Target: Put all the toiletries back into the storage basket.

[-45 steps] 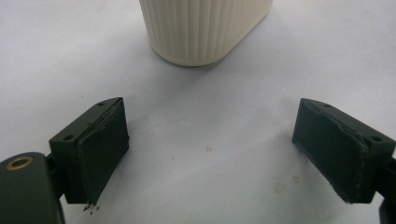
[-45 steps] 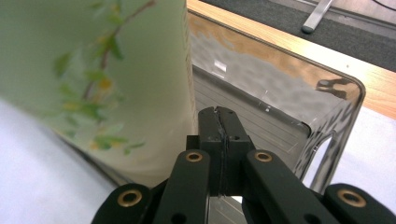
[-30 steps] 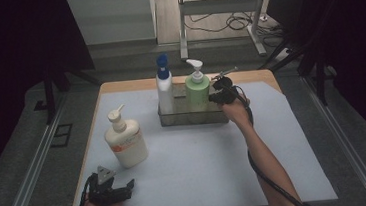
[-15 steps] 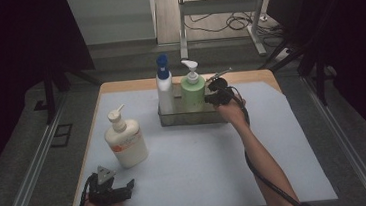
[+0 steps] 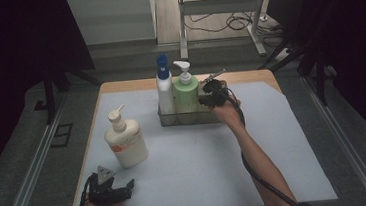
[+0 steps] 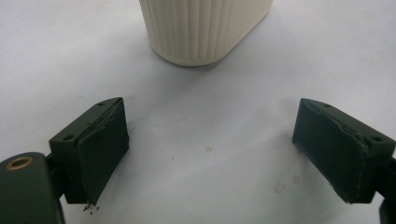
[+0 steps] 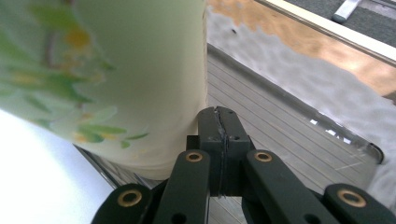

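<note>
Where dark floor surrounds it, the table (image 5: 119, 86) wears a pale mat (image 5: 196, 162) — wooden rim showing.

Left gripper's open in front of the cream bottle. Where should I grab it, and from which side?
Grip the cream bottle across its ribbed oval body, low down, jaws on the flatter long sides. Come in level from the near edge, where the left gripper already faces it; the pump neck on top looks too thin to hold steady.
</note>
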A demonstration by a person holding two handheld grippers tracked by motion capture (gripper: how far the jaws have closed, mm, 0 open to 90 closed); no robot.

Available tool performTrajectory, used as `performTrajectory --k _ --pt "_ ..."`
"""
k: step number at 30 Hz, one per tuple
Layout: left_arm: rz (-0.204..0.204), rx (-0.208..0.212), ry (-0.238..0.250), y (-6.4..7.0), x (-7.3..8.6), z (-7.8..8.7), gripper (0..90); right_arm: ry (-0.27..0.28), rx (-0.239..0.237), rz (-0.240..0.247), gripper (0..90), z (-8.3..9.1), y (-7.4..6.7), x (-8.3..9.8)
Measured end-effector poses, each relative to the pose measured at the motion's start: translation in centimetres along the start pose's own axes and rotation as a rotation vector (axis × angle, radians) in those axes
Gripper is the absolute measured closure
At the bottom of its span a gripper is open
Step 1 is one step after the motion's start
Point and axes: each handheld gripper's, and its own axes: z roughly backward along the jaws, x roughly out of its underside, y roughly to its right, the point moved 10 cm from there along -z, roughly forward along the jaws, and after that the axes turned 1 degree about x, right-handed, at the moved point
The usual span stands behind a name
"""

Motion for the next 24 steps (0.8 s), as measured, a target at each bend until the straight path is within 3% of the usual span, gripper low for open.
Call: performTrajectory --k 24 --pt "0.000 0.000 0.000 0.00 -0.01 0.00 10.3 0.006 -0.005 -0.013 87.6 0.08 -0.50 -0.03"
